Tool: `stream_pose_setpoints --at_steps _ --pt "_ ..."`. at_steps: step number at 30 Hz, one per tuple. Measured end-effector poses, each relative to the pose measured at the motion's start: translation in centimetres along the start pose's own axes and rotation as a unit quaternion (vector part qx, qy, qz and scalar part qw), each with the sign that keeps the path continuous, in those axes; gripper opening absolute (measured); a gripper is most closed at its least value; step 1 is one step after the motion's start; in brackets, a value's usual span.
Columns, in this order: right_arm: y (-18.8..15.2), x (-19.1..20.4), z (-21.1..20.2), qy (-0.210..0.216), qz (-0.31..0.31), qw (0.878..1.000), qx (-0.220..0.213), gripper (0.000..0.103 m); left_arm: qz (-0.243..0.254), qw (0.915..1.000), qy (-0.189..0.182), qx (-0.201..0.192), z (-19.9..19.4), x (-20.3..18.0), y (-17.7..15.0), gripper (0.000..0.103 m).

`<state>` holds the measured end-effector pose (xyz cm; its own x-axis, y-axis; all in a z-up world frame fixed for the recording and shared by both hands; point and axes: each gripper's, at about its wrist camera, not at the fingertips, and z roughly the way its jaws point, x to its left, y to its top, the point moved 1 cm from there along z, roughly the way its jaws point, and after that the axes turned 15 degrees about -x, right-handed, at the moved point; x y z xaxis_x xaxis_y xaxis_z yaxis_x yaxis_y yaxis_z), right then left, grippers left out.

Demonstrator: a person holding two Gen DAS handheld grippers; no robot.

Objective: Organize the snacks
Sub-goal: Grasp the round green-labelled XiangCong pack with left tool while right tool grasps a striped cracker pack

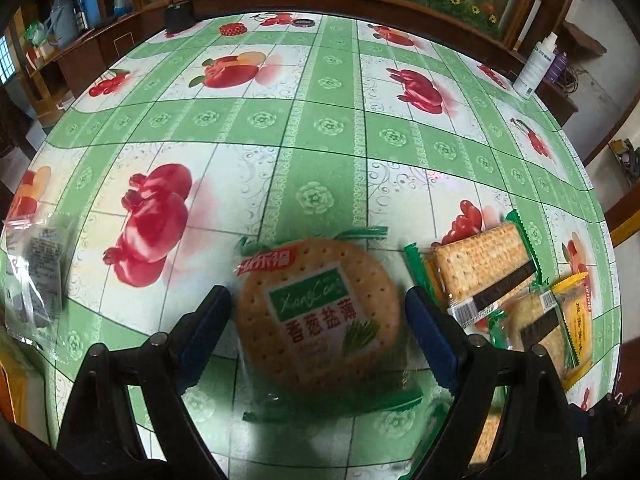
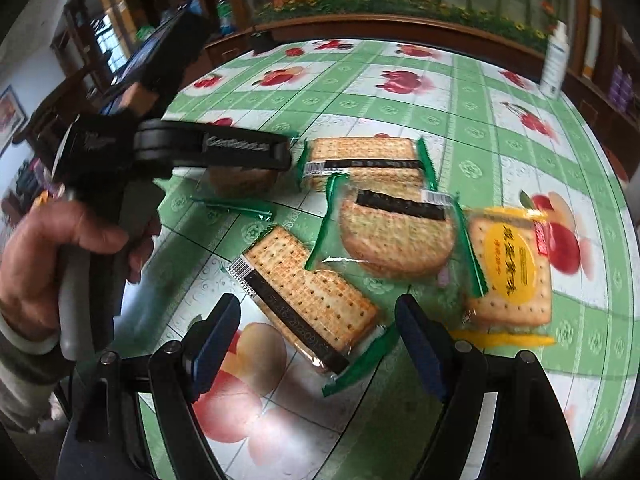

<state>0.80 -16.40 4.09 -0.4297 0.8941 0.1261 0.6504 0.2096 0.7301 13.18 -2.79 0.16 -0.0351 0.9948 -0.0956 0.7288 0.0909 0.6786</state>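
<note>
The left gripper straddles the round cracker pack with jaws wide, not gripping; the right gripper gapes over a rectangular cracker pack, bare desk beyond.

— What can we read on the round cracker pack?
— "XiangCong" on its green label, with 香葱盐薄 in red beneath. The red banner above is too blurred for us.
— And the other packs?
— A barcode on the near cracker pack; its digits blur. The yellow pack carries characters we cannot make out.

Round cracker pack left of square packs on tablecloth
</note>
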Motion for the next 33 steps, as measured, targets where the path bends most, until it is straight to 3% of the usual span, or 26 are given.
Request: stream_pose_setpoints --at_steps 8,12,20,22,23,25,28,33 --pt "0.2 0.3 2.5 0.043 -0.030 0.998 0.027 0.080 0.047 0.9988 0.007 0.005 0.4 -1.1 -0.3 0.089" --pt "0.0 1.4 1.8 0.094 -0.018 0.995 0.034 0.080 0.043 0.9990 0.006 0.008 0.1 -0.2 -0.5 0.089" --pt "0.6 2.2 2.2 0.062 -0.023 0.998 0.019 0.079 0.047 0.9988 0.013 0.006 0.3 -0.3 -0.4 0.089" --pt "0.2 2.2 2.6 0.055 -0.020 0.998 0.026 0.073 0.046 0.9989 0.009 0.004 0.3 -0.2 -0.4 0.089" --pt "0.2 2.1 2.5 0.046 -0.022 0.999 0.021 0.063 0.045 0.9989 0.006 0.001 0.2 -0.1 -0.5 0.089" --pt "0.0 2.0 2.1 0.043 -0.019 0.999 0.023 0.054 0.051 0.9986 0.008 -0.011 -0.2 0.1 -0.7 0.077" --pt "-0.6 2.7 1.5 0.031 -0.032 0.999 0.026 0.050 0.064 0.9979 -0.003 -0.014 -0.8 0.3 -1.2 0.077" --pt "-1.3 2.7 0.5 0.030 -0.002 0.999 0.018 0.047 0.055 0.9983 -0.002 -0.021 -2.7 2.2 -2.6 0.077"
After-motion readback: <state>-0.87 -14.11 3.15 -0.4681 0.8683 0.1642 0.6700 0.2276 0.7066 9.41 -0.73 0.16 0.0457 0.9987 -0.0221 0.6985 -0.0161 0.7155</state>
